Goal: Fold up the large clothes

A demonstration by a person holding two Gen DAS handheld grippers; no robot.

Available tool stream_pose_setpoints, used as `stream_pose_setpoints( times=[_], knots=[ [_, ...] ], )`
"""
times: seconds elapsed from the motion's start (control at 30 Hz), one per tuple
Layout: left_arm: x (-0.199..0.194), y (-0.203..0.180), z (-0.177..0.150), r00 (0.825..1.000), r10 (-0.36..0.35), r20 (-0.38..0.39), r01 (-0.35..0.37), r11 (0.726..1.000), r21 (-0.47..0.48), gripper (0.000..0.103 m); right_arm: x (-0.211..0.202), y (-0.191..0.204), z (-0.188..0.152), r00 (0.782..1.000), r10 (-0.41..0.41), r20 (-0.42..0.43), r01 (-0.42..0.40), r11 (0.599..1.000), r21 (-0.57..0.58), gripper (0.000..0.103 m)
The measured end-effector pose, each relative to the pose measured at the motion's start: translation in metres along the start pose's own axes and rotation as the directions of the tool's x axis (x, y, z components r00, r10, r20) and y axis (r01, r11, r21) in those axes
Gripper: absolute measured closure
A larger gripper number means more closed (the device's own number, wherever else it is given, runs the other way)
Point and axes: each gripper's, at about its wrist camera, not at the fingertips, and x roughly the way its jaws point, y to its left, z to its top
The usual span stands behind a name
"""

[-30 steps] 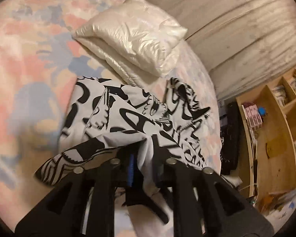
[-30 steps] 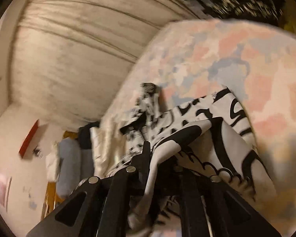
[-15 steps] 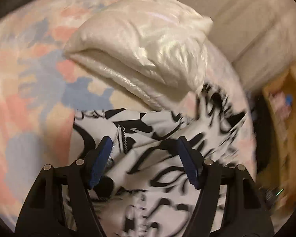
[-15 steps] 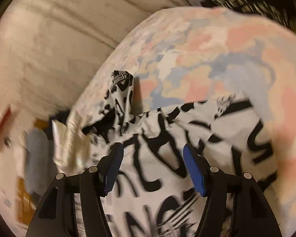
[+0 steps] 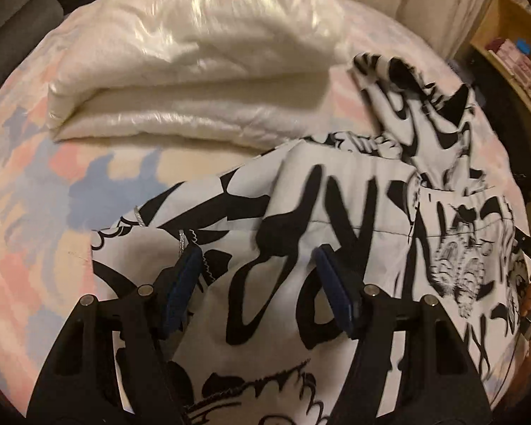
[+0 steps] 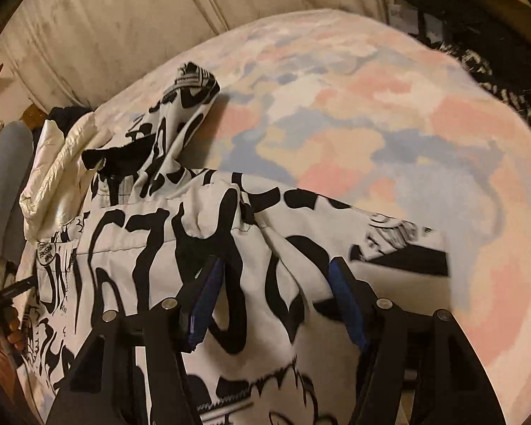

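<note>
Left wrist view: both tools (image 5: 256, 285) (image 6: 276, 299), pinching a second ago, now spread over the jacket (image 5: 336, 212).

Big black graffiti lettering covers the jacket (image 5: 336, 212); none legible.

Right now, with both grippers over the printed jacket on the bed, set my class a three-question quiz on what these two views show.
1. True or false: the left gripper has its jaws shut on the jacket.
2. What lies on the bedspread just beyond the jacket in the left wrist view?
A. a white puffy coat
B. a red towel
C. a cardboard box
3. Fill in: the right gripper has its jaws ____ above the jacket.

Key
1. False: the jaws stand apart and clamp nothing.
2. A, the white puffy coat.
3. Open.
</note>
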Motion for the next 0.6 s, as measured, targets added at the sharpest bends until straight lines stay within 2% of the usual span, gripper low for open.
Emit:
stream_pose_setpoints(
  times=[0.03,0.1,0.13,0.17,0.27,0.33,0.4,0.5,0.6],
  knots=[
    [0.003,-0.001,0.0,1.0,0.007,0.001,-0.007,1.0,-0.009,0.044,0.005,-0.002,0.0,1.0,0.009,-0.017,-0.009,1.0,0.007,0.057],
    [0.003,-0.002,0.001,1.0,-0.002,0.005,0.002,1.0,-0.022,0.06,0.015,-0.003,0.001,0.999,0.013,-0.048,-0.013,1.0,0.01,0.072],
    [0.002,-0.004,0.001,1.0,0.0,0.005,0.0,1.0,-0.024,0.08,0.014,-0.002,0.0,0.999,0.012,-0.037,-0.012,1.0,0.003,0.092],
    [0.002,-0.008,0.002,1.0,0.024,0.003,-0.024,0.999,-0.022,0.091,0.011,-0.001,0.0,0.999,0.034,-0.03,-0.034,0.999,-0.007,0.095],
    [-0.009,-0.019,0.005,0.995,0.088,0.042,-0.087,0.996,-0.012,0.096,-0.019,0.013,-0.004,0.995,-0.011,0.102,0.017,0.998,-0.057,0.096],
    [-0.015,-0.024,0.008,0.994,0.092,0.066,-0.091,0.996,-0.016,0.096,-0.044,0.019,-0.003,0.981,-0.02,0.192,0.029,0.999,-0.044,0.096],
    [-0.012,-0.032,0.014,0.989,0.128,0.08,-0.128,0.992,-0.011,0.096,-0.054,0.025,-0.001,0.97,-0.05,0.238,0.062,0.997,-0.042,0.096],
    [0.007,-0.039,0.022,0.98,0.191,0.061,-0.19,0.982,-0.021,0.096,-0.036,0.036,0.004,0.963,-0.144,0.228,0.163,0.984,-0.069,0.096],
    [0.032,-0.041,0.024,0.973,0.226,0.042,-0.225,0.974,-0.023,0.096,0.011,0.031,0.006,0.962,-0.241,0.132,0.252,0.965,-0.072,0.096]
  ],
)
